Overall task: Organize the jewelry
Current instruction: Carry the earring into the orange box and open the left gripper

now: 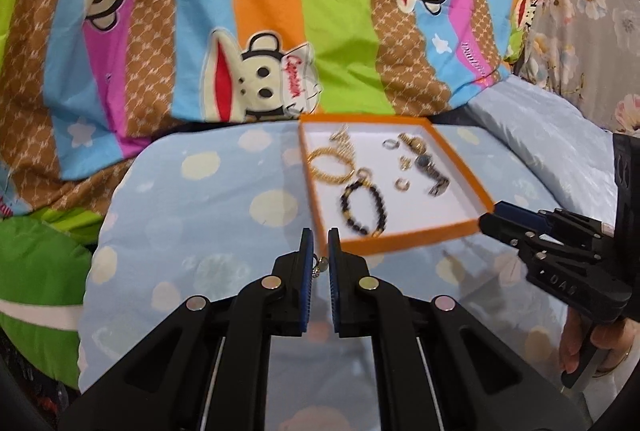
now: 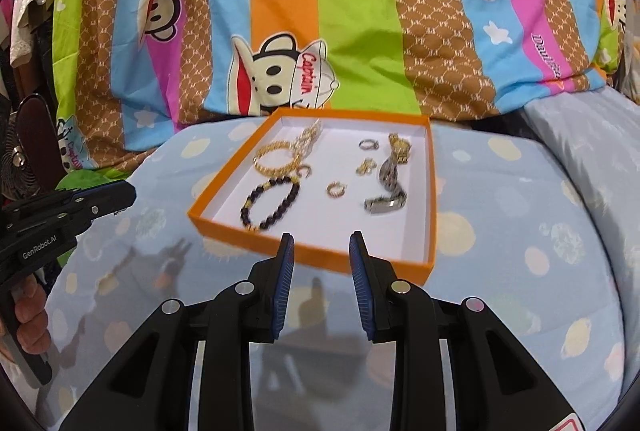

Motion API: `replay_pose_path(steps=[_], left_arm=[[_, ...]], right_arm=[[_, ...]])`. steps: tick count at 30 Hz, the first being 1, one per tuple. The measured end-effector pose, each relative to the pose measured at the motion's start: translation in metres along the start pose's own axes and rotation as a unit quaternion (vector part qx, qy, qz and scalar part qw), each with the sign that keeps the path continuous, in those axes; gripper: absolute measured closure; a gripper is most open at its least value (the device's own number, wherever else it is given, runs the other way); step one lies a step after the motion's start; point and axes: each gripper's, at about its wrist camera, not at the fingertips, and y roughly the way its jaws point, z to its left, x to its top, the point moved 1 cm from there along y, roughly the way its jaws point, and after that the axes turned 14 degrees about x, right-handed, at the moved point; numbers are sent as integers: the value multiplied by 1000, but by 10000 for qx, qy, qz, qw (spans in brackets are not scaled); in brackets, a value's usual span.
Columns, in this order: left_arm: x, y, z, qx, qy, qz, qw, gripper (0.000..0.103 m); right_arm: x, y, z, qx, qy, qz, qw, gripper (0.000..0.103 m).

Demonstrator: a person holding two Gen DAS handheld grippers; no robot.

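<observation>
Across the back, a striped quilt printed with cartoon monkeys, bunched up behind everything else. In front of it, a pale blue sheet with cream dots, spread over a soft mound.

On the sheet, just before the quilt's edge, an orange box with a white floor, lying flat and holding the jewelry.

Near the box's front wall, from its own camera, the left gripper: pads drawn almost together, pinching a small silver trinket that hangs in the narrow gap. Hovering over the sheet, outside the box.

At the box's near right corner, the right gripper; from its own camera, fingers spread well apart, holding nothing, tips over the front wall.

Inside the box, on the left, a gold bangle, with a tangle of gold chain just behind it. Nearer the front, a bracelet of dark beads with a few gold ones, close to the bangle. On the right, a metal watch, strap curled. Between bracelet and watch, apart from both, a gold ring. Further back, a silver ring and a small gold piece, too blurred to name.
</observation>
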Motion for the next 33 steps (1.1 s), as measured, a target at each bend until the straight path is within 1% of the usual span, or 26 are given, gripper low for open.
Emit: replay_pose_path(steps=[2,5,8,9,13,17,20,23,24,25,26,28,30,33], left_arm=[[13,6,-12,-34,62,-70,10000,96],[32,28,-34,-116,79,-46,9999,96],[42,53,-51,-75,104,-7,9999,96],[44,65,-57,33,111,40,9999,96],[43,92,-68,43,99,267,9996,96],[38,106,-75,145,166,267,9994,96],[34,112,-80,119,210,308,9992,96],[31,115,-84,187,228,316,9991,93],[30,116,-85,238,229,327,9989,86],[30,117,-84,307,210,333,9988,76],[30,119,-82,356,145,344,9987,70],[31,119,-76,389,-9,349,9986,50],[32,117,-70,453,-160,297,9984,41],[34,111,-64,524,-269,186,9981,37]], right_arm=[[11,5,-6,-47,18,-35,10000,75],[23,18,-19,5,244,-20,9997,75],[29,33,-33,-42,441,22,9990,75],[30,39,-38,-81,500,30,9987,75],[28,53,-49,-146,647,27,9978,75],[25,61,-50,-203,585,96,9980,75],[26,64,-49,-262,526,55,9983,76],[26,69,-49,-240,530,89,9983,76],[26,70,-50,-276,538,101,9981,77],[26,71,-51,-315,563,99,9979,77],[26,70,-53,-313,608,81,9976,77],[27,69,-58,-243,722,57,9971,77],[26,68,-60,-199,787,41,9967,76],[26,66,-60,-204,784,-12,9967,68]])
